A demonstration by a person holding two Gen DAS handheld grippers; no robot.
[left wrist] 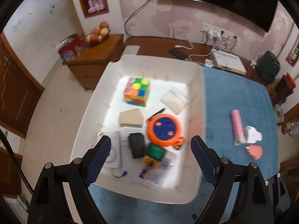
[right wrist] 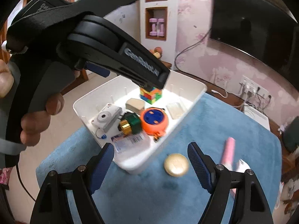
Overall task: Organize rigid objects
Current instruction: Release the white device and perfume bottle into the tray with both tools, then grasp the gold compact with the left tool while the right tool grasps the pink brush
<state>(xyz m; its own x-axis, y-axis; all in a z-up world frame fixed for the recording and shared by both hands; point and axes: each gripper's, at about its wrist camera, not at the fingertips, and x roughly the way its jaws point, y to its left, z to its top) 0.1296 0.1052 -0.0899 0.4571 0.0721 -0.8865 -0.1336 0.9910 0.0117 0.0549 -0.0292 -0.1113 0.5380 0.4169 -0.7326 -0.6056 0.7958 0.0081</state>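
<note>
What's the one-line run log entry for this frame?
left gripper: open, over bin | right gripper: open, empty | gold tin: on cloth

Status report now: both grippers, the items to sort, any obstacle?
Left gripper open, empty, above white bin. Right gripper open, empty, over blue cloth. Gold round case and pink tube still outside bin. Nothing blocking.

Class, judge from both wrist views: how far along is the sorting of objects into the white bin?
Mostly done: the white bin already holds the puzzle cube, camera, orange reel and more. In hand: nothing; the left tongs and right tongs are both open. Left on the blue cloth: the gold compact, pink tube and a small pink item.
</note>
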